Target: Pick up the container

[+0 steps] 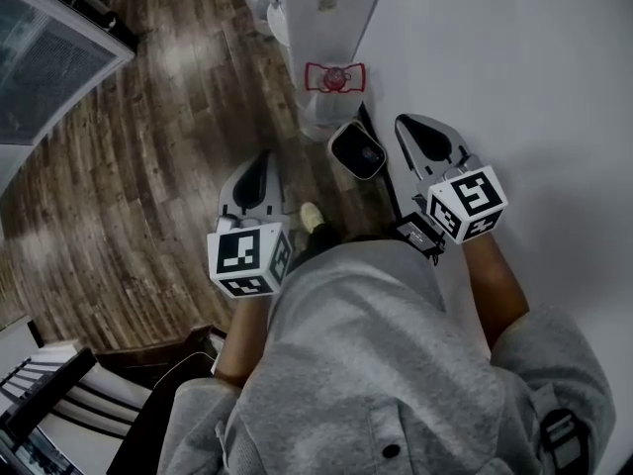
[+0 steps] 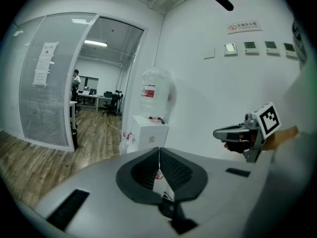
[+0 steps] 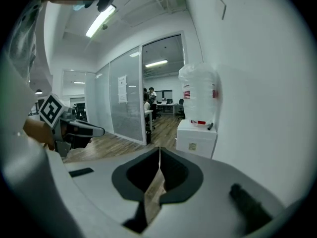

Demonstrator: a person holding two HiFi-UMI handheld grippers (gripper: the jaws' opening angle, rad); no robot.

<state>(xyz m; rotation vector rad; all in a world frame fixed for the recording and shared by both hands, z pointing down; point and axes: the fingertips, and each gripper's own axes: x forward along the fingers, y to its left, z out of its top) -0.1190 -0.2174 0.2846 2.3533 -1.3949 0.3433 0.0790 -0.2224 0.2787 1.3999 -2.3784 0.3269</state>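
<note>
Wood floor (image 1: 148,146) fills the left of the head view, white wall (image 1: 514,77) the right. The person's grey top (image 1: 396,364) takes up the btm of the pic, one shoe (image 1: 312,216) poking out ahead of it.

Left gripper (image 1: 259,158) is out over the floorboards. Its own view shows the jaws pressed tight together (image 2: 159,150), nothing between them. Right gripper (image 1: 406,122) is up alongside the wall. Same story in its own view: jaws closed flat on each other (image 3: 159,150), nothing held. Each gripper shows in the other's view, off to the side (image 2: 233,132) (image 3: 94,129).

Container (image 1: 357,149): prob. the small dark bin w/ a pale rim, on the floor right at the foot of the wall, though the view's too steep to be sure what it is. It sits betw. the two grippers, nearer the right one, just left of that gripper's tip and not touching it. Left gripper is well apart from it, lower-left.

Beyond the container, against the same wall, stands a white water dispenser (image 1: 326,18) w/ red at its front. Both gripper views catch it straight ahead (image 2: 147,133) (image 3: 195,138), w/ a clear bottle (image 2: 154,95) on top. Glass partition (image 2: 49,98) runs off left, office desks behind.
</note>
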